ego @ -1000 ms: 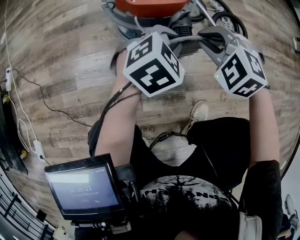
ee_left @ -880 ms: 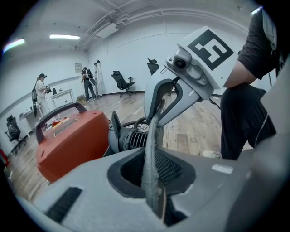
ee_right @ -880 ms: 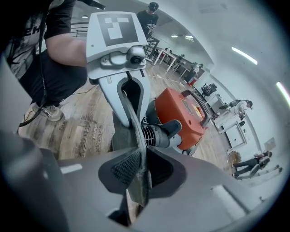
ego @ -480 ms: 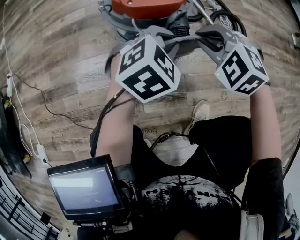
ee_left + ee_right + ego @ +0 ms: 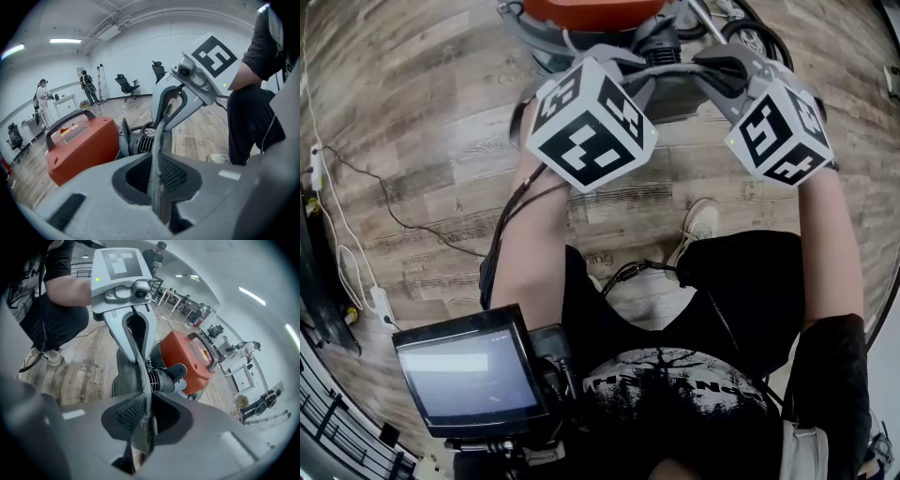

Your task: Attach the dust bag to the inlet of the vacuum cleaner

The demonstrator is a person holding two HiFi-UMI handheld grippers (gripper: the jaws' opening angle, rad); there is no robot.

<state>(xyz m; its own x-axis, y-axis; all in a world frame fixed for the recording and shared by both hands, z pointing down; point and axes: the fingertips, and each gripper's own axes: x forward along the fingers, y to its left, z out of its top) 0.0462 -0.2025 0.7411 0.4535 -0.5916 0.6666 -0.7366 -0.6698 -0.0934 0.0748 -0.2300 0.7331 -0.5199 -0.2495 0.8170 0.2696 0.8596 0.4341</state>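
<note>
Over wood-plank flooring (image 5: 422, 112), the grey fabric dust bag (image 5: 138, 365), pinched by the closing left gripper (image 5: 157, 171) and opening right gripper (image 5: 143, 420), could be dropped short of the ribbed dark-grey inlet (image 5: 161, 378) ahead.

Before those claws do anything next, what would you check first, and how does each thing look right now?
1. Left claw grips dust bag, jaws closing: ok.
2. Right claw grips dust bag, jaws opening slightly: ok.
3. Dust bag stretched between both claws: ok.
4. Dust bag mouth lined up with inlet of vacuum cleaner: cannot tell.
5. Bystanders far off: ok.
</note>
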